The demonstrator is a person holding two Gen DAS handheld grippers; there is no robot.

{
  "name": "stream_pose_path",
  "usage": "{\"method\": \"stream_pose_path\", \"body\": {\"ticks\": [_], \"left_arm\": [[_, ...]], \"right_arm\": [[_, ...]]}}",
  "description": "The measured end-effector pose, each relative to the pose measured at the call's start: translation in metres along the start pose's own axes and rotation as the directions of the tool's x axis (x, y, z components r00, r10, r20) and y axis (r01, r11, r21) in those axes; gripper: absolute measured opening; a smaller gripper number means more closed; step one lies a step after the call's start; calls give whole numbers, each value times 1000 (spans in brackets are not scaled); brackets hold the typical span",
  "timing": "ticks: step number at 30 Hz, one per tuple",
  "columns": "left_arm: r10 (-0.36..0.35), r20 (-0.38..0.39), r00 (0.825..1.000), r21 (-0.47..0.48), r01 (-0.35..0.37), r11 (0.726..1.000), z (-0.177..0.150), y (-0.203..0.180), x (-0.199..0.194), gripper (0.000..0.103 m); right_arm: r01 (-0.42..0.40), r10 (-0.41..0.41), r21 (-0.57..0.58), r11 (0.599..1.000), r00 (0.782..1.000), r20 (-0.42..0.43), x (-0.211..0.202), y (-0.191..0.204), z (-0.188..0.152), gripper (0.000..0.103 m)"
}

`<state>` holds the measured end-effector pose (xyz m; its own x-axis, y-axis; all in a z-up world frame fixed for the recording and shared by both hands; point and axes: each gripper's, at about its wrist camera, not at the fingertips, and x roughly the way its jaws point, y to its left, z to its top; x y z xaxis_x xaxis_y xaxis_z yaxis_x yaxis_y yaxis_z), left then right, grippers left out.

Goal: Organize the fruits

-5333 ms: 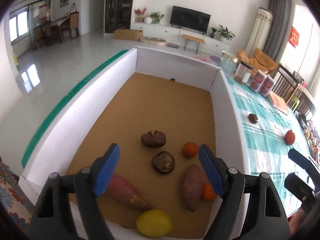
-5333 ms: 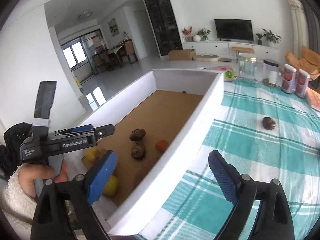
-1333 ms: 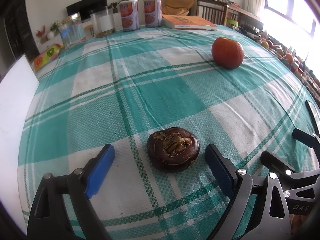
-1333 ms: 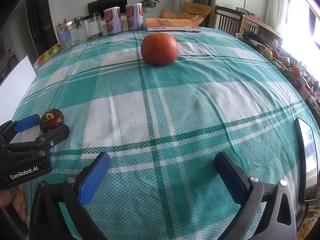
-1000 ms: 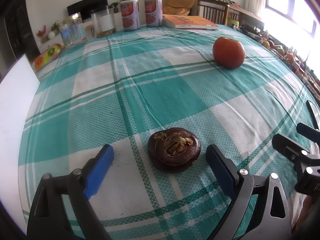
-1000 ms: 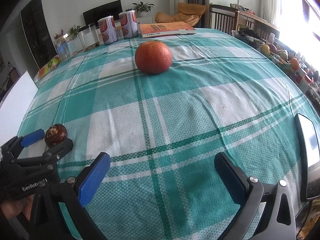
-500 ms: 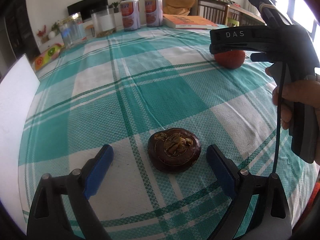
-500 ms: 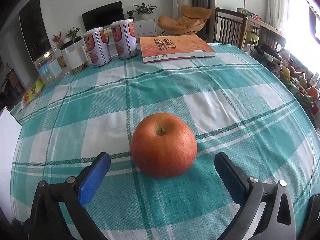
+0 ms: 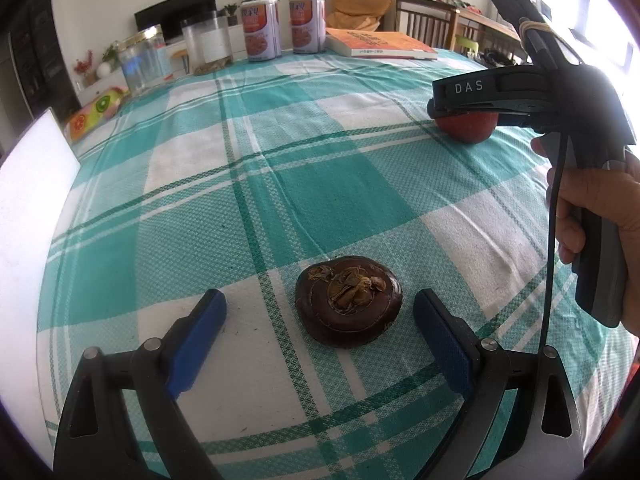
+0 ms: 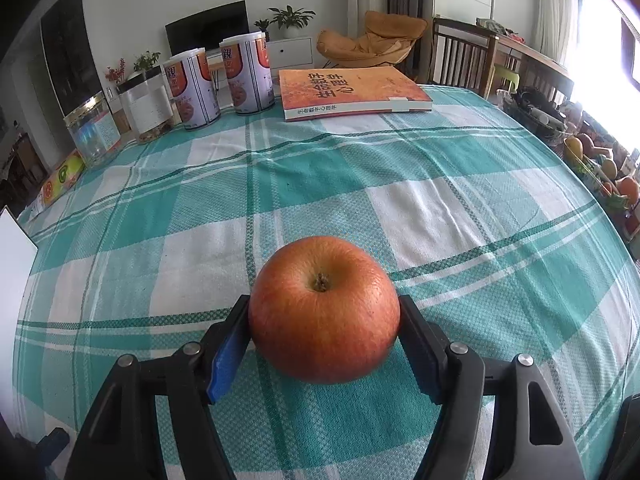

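A red-orange apple stands stem-up on the green checked tablecloth. My right gripper is closing its jaws on it, and both pads touch its sides. In the left wrist view that right gripper covers the top of the apple, with a hand on its handle. A dark brown, flat round fruit with a dried crown lies on the cloth. My left gripper stands open around it, and both blue pads are clear of its sides.
Two printed cans, two clear jars and an orange book line the table's far edge. A white box wall rises at the left. Chairs and a cluttered fruit rack stand beyond the right edge.
My right gripper travelled across the table to the apple, then drew its wide-open jaws in onto the apple's sides. The left gripper and the brown fruit stayed put.
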<state>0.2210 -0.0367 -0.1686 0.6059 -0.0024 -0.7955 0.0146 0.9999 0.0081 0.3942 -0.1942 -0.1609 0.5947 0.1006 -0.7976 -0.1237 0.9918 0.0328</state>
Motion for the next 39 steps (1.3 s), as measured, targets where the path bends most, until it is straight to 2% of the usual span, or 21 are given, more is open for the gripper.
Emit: {"method": "stream_pose_path", "body": {"ticks": [5, 10, 16, 21, 26, 29, 30, 32, 39], "left_arm": [[0, 0, 1000, 0, 0, 1000, 0, 0, 0, 96], [0, 0, 1000, 0, 0, 1000, 0, 0, 0, 96], [0, 0, 1000, 0, 0, 1000, 0, 0, 0, 96], [0, 0, 1000, 0, 0, 1000, 0, 0, 0, 96], [0, 0, 1000, 0, 0, 1000, 0, 0, 0, 96], [1, 0, 1000, 0, -1, 1000, 0, 0, 0, 96], [1, 0, 1000, 0, -1, 1000, 0, 0, 0, 96], [-2, 0, 1000, -3, 2, 1000, 0, 1, 0, 96], [-7, -1, 1000, -7, 7, 1000, 0, 2, 0, 96]], "right_arm": [[-49, 49, 29, 998, 999, -10, -24, -6, -23, 70], [-81, 81, 1, 997, 996, -22, -57, 0, -57, 70], [-64, 65, -58, 996, 998, 7, -102, 15, -102, 70], [-2, 3, -42, 999, 1000, 5, -106, 13, -134, 70], [0, 1, -37, 999, 999, 42, -105, 11, -138, 71], [-14, 14, -13, 1000, 1000, 1, -92, 9, -142, 73], [-3, 3, -25, 1000, 1000, 25, -93, 11, -144, 73], [17, -16, -38, 999, 1000, 18, -92, 15, -144, 73], [-2, 2, -29, 1000, 1000, 20, -92, 12, -145, 76]]}}
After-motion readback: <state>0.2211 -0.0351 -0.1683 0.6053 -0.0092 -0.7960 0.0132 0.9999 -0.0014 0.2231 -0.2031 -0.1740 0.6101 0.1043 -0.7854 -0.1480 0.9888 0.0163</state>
